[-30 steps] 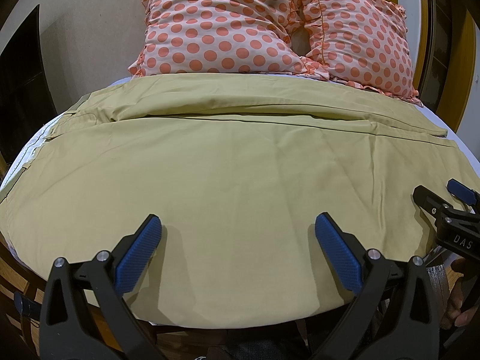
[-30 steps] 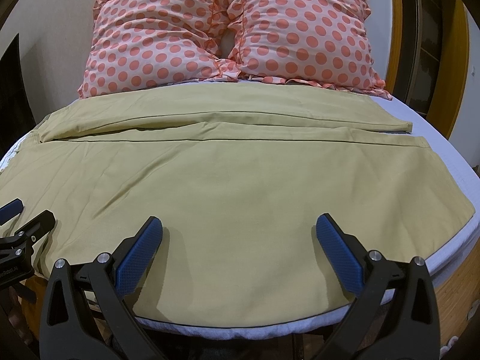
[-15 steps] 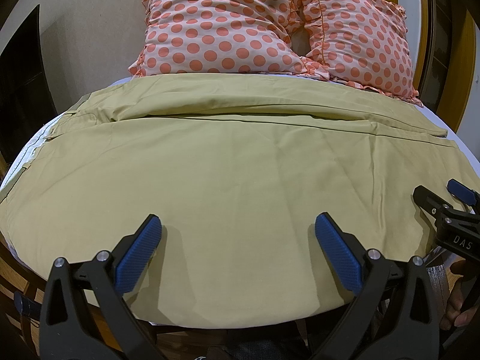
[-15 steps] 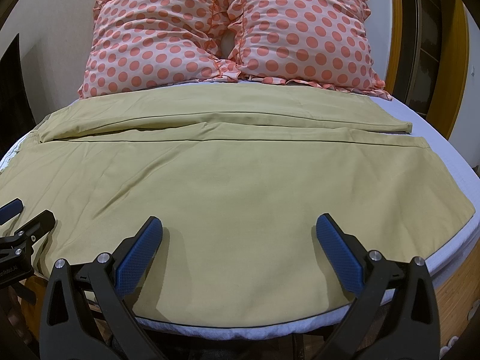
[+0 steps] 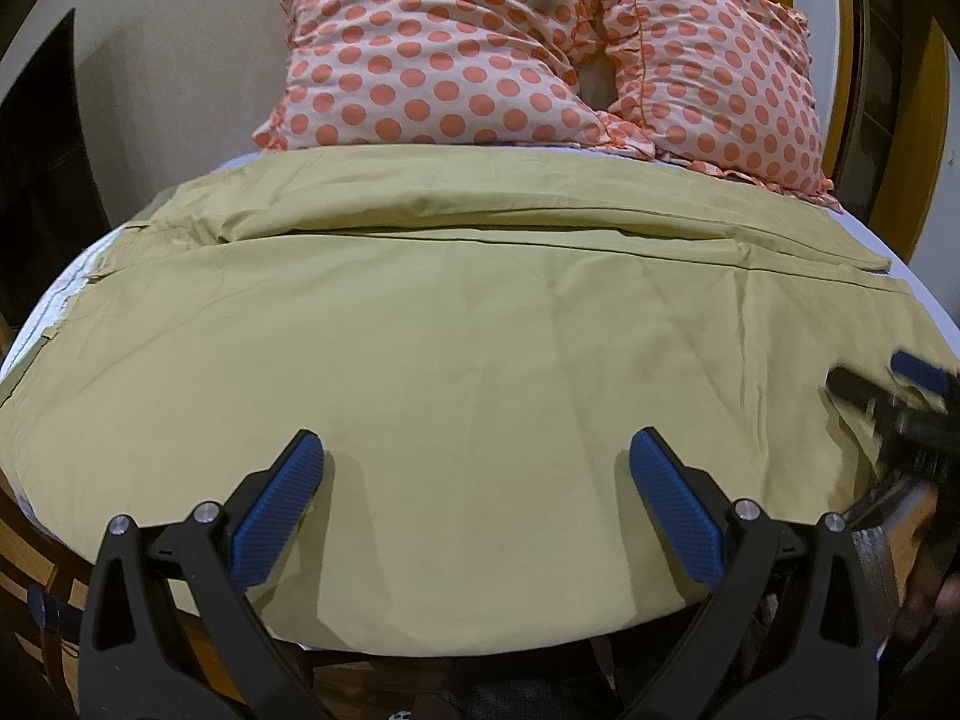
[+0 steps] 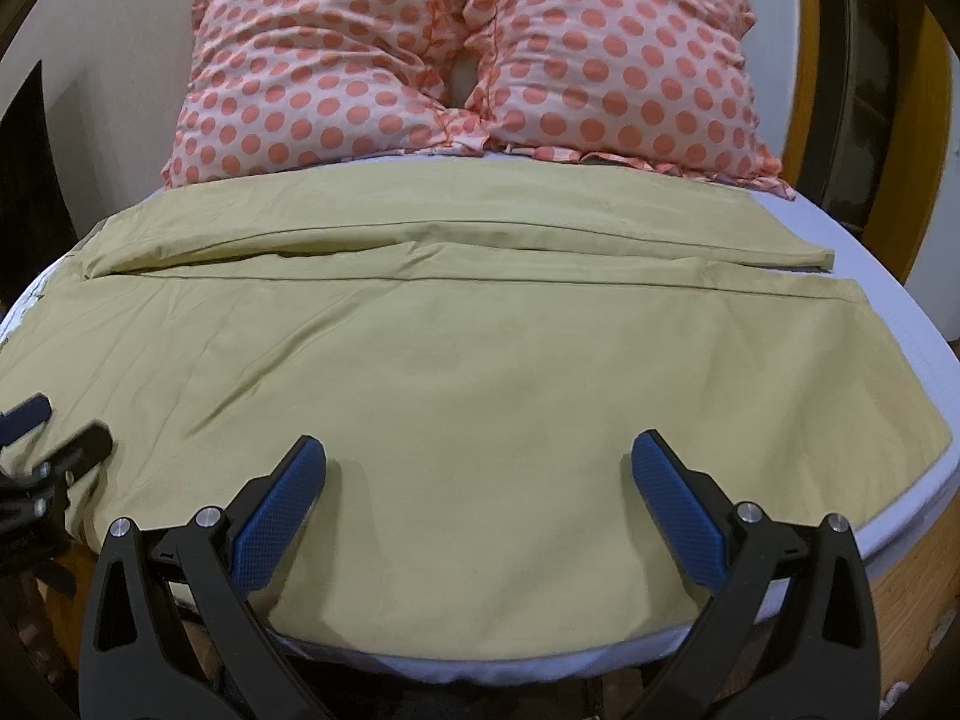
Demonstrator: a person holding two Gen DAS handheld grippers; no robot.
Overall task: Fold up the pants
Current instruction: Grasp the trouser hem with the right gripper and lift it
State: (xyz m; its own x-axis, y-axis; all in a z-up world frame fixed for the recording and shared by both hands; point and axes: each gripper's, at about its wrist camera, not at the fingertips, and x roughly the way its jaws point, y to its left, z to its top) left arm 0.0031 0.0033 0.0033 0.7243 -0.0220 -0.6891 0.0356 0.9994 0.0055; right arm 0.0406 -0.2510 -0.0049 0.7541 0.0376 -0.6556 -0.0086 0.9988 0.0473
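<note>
Both the left tool (image 5: 477, 501) and right tool (image 6: 480, 501), spread wide and empty, have just begun shifting over the flat pants (image 5: 480, 360), so folding is only starting.

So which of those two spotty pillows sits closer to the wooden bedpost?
The right-hand pillow. Its outer edge reaches nearly to the wooden post on that side, while the left pillow lies toward the pale wall, away from it.

We see the pants (image 5: 480, 360) spread across the bed (image 6: 888, 324), two pillows (image 6: 456, 60) side by side behind them.
</note>
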